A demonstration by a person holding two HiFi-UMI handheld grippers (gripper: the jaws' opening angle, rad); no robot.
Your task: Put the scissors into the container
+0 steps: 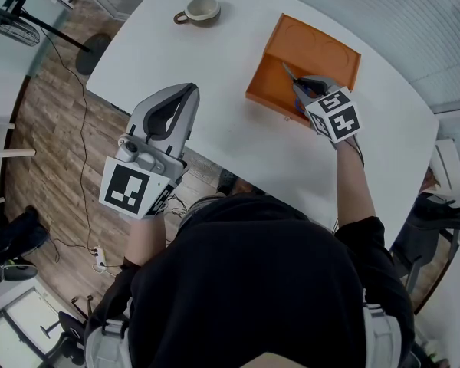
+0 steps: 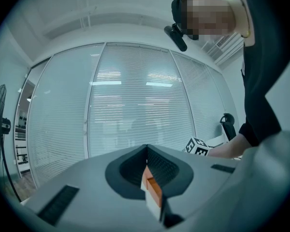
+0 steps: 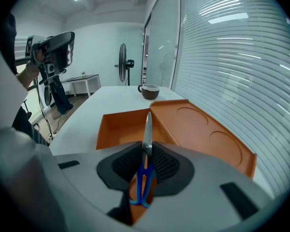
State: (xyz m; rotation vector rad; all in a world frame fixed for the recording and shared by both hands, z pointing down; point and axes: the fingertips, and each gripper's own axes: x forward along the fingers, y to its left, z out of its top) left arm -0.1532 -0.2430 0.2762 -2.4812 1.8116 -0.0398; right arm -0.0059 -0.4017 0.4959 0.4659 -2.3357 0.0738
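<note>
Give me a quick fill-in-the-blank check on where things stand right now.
1. The right tongs are shut on the ____.
2. The blade points toward the ____ container.
3. The left tongs are shut and hold ____.
4. Beyond the container stands a ____.
Missing words: scissors; orange; nothing; mug.

No word, number, brand name or label can be read in any view. The only printed signs are black-and-white square code patterns. One set is on the left marker cube (image 1: 130,188), which sits on the left gripper (image 2: 146,151). The other set is on the right marker cube (image 1: 336,115), which sits on the right gripper (image 3: 147,146). These patterns are made of blocks, not letters or digits. The right marker cube also appears small in the left gripper view, and its squares cannot be read there either.
</note>
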